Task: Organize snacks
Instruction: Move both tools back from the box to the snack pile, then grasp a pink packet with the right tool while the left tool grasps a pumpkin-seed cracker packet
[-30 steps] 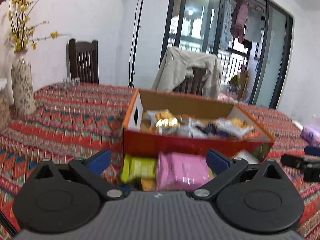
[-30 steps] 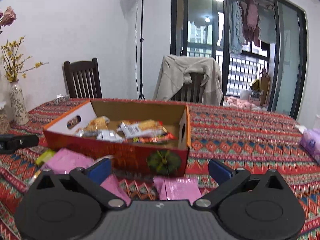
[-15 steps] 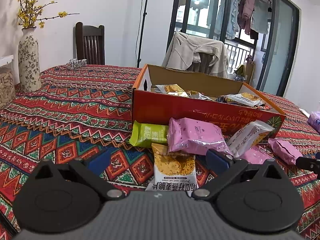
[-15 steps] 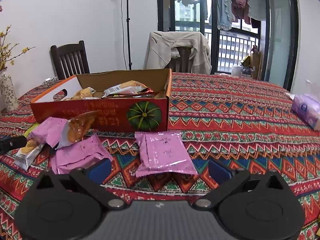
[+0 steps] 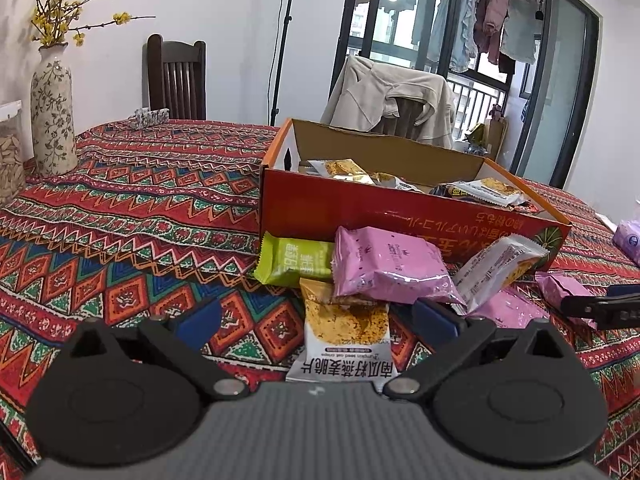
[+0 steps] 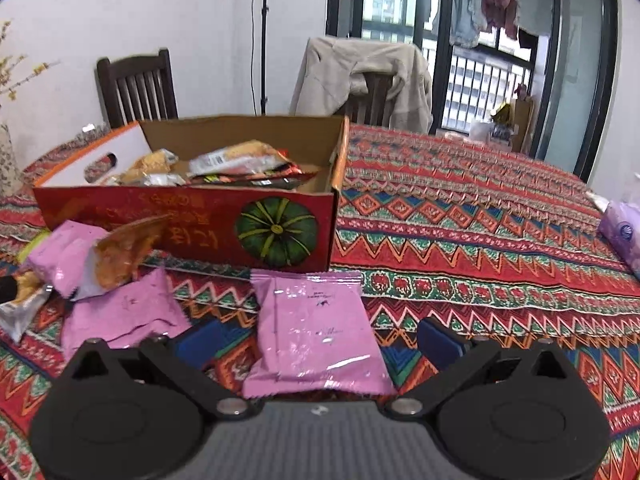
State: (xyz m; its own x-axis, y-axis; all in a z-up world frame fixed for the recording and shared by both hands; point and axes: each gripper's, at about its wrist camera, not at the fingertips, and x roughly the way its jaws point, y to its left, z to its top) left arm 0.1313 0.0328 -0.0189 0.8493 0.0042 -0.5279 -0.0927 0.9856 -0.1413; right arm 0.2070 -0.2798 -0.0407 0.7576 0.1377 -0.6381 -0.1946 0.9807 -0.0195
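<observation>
glossy pink foil packet [image 6: 318, 336] lies flat between spread right tongs [image 6: 318, 340].

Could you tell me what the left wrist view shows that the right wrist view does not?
Only the left wrist view shows the green packet and the whole flowered vase. Only the right wrist view shows the pumpkin picture whole and a pink packet lying between the open right tool. Both show the red box holding snacks.
</observation>
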